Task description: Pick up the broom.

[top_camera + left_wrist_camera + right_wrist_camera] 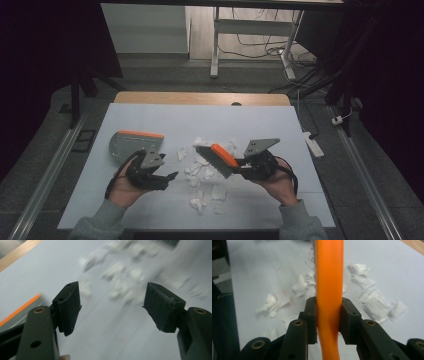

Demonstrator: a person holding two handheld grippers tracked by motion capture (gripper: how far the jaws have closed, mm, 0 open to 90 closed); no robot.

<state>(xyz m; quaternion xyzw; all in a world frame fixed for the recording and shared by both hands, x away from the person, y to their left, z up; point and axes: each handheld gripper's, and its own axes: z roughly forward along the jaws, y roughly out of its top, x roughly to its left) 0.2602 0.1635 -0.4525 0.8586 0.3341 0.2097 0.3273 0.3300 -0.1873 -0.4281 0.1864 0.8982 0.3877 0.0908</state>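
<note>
White paper scraps [202, 172] lie scattered at the middle of the white table top [150, 120]. A grey dustpan [134, 145] with an orange edge lies flat at the left. My right gripper [242, 164] is shut on the orange handle of a brush [219, 159], whose bristle head hangs over the scraps. In the right gripper view the handle [329, 277] runs straight up between the pads [310, 317], with scraps [372, 300] on both sides. My left gripper [169, 180] stands open and empty just in front of the dustpan, pointing towards the scraps [120, 282], which are blurred.
The table's wooden far edge [200, 98] lies beyond the white top. The dustpan's orange edge [20, 310] shows at the left of the left gripper view. A white desk frame [216, 45] and cables stand on the floor behind the table.
</note>
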